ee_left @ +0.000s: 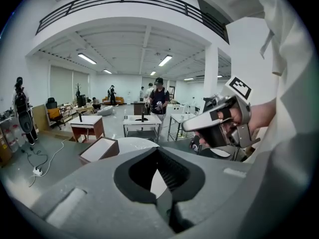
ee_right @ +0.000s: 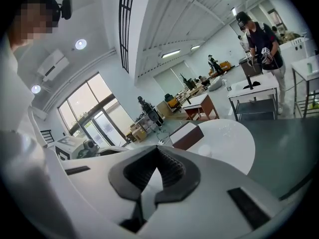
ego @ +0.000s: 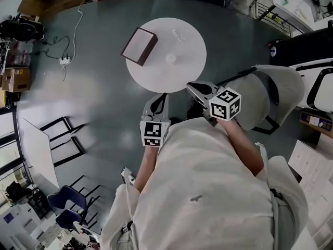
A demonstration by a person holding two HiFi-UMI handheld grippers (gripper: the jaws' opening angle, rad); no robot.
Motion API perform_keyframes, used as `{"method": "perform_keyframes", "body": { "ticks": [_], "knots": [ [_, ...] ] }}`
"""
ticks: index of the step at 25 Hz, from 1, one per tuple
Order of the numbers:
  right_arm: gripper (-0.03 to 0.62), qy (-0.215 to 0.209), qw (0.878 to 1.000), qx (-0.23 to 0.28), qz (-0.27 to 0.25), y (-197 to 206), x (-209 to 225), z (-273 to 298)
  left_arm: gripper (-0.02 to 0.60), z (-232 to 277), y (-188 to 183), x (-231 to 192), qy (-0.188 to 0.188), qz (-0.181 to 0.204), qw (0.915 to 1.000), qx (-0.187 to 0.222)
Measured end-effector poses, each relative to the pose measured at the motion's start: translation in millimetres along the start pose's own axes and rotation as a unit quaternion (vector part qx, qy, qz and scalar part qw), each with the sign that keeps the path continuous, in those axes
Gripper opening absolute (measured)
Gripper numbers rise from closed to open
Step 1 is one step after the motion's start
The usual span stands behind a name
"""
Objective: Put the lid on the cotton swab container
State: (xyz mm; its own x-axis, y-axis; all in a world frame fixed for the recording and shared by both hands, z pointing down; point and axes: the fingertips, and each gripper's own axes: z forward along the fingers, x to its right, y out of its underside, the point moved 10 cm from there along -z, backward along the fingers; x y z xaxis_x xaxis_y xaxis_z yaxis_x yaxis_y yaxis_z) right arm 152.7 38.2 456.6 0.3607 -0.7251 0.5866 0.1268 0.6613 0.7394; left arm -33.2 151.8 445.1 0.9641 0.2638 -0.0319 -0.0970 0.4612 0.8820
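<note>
Though neither can be told apart for certain from above, the two likely parts of the swab container lie on the round white bench: a small pale round piece near its middle, and a faint clear piece closer to the far edge. A brown box with a white top sits toward the left edge. Both pieces are probably thin, light plastic: stiff enough to pinch, but slick and quick to skid or tip. A light hold across the rim, on opposite sides, looks safest. The left tongs are closed on nothing, and so are the right tongs; both hang off the bench's near edge. No brand or label is legible; only the square black-and-white patterns on the marker cubes show.
</note>
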Motion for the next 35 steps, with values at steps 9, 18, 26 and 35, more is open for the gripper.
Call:
{"method": "perform_keyframes", "body": {
  "ticks": [9, 18, 26, 35],
  "knots": [
    [0.008, 0.033, 0.999, -0.006, -0.024, 28.4, -76.1, 26.0, 0.009, -74.9, 17.1, -36.8, 0.014, 0.019, 0.9996, 0.015],
    [0.007, 0.08, 0.993, 0.017, -0.081, 52.1, -148.0, 19.2, 0.009, -127.8, 38.7, -60.0, 0.044, 0.004, 0.9983, 0.037],
    [0.005, 0.113, 0.986, 0.037, -0.118, 78.3, -188.9, -7.3, 0.009, -151.6, 46.3, -38.6, 0.083, -0.015, 0.9955, 0.044],
    [0.005, 0.11, 0.985, 0.036, -0.125, 90.4, -200.8, -17.0, 0.009, -148.8, 44.8, -16.2, 0.092, -0.031, 0.9942, 0.047]
  ]
}}
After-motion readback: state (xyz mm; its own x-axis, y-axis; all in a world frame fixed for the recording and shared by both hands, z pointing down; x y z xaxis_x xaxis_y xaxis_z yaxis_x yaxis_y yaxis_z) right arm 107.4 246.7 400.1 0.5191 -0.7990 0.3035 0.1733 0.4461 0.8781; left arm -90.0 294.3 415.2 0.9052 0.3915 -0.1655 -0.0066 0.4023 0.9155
